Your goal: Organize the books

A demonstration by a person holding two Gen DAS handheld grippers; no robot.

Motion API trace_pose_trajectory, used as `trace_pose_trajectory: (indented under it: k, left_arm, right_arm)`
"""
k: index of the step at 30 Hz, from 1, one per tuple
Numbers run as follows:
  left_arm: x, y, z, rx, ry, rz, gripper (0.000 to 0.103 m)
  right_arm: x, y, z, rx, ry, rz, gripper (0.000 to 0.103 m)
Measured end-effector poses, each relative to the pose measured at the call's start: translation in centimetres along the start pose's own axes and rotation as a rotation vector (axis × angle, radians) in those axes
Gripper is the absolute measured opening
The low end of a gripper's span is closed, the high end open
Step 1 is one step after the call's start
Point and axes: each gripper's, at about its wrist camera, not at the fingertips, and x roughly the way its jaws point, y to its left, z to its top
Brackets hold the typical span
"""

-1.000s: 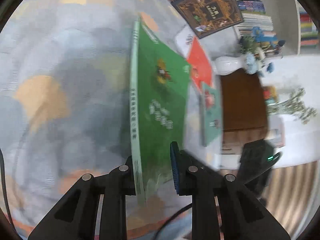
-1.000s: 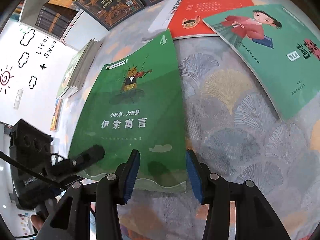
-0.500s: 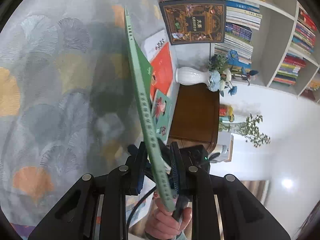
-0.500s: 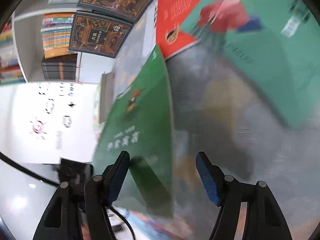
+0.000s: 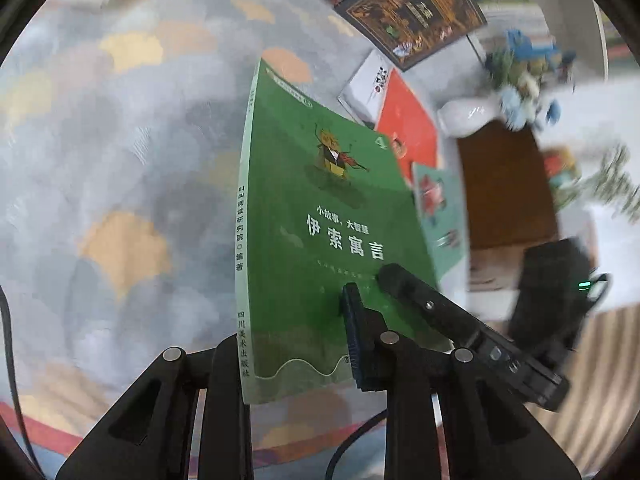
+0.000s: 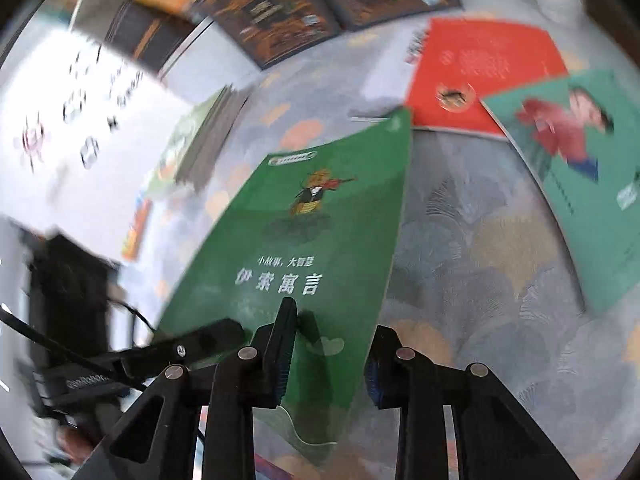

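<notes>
While the patterned grey-and-ochre tablecloth (image 5: 120, 168) lies spread beneath everything, the left gripper (image 5: 296, 336) stands at its near edge, its jaws nearly closed on the lower spine end of a thin green paperback book with a violin-playing insect on its cover (image 5: 320, 216); in the last half second these jaws eased slightly wider, yet the book remains between them, lifted and tilted above the cloth. Right of that grip, the right gripper (image 6: 326, 354) reaches in, and its jaws have just been closing, now pinching the lower free edge of the same green book (image 6: 304, 240), one pad on the cover and the other under it. Beyond the green book, further to the right on the cloth, a flat orange-red book (image 6: 484, 76) rests partly on a white booklet (image 5: 368, 84), and a teal book showing a figure in red (image 6: 580, 168) overlaps its near corner. At the cloth's far edge two dark ornate brown books (image 6: 304, 8) lie side by side. Off the cloth's right side a white ceramic vase of blue flowers (image 5: 468, 116) is seen, blurred, above a dark wooden surface (image 5: 504, 184).
</notes>
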Motion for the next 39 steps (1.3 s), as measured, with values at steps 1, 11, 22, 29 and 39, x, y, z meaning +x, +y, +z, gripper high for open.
trace_pose_trajectory:
  k: [1, 11, 22, 29, 39]
  left_arm:
    - [-0.2, -0.2, 0.0, 0.034, 0.0, 0.036, 0.024]
    - [-7.1, 0.8, 2.1, 0.219, -0.035, 0.012, 0.022]
    - [-16.5, 4.4, 9.3, 0.258, -0.2, -0.12, 0.023]
    - [-19.7, 10.3, 15.8, 0.221, -0.266, -0.068, 0.022]
    - [-18.1, 16.3, 22.0, 0.191, -0.235, -0.007, 0.022]
  right_arm:
    - [0.0, 0.5, -0.5, -0.02, 0.002, -0.014, 0.029]
    - [-0.9, 8.4, -0.8, -0.153, -0.073, -0.076, 0.028]
    - [-1.2, 19.4, 5.8, -0.241, -0.237, -0.073, 0.029]
    - [5.8, 26.2, 11.7, -0.277, -0.242, -0.042, 0.029]
    - [14.4, 29.2, 16.0, -0.231, -0.192, -0.104, 0.03]
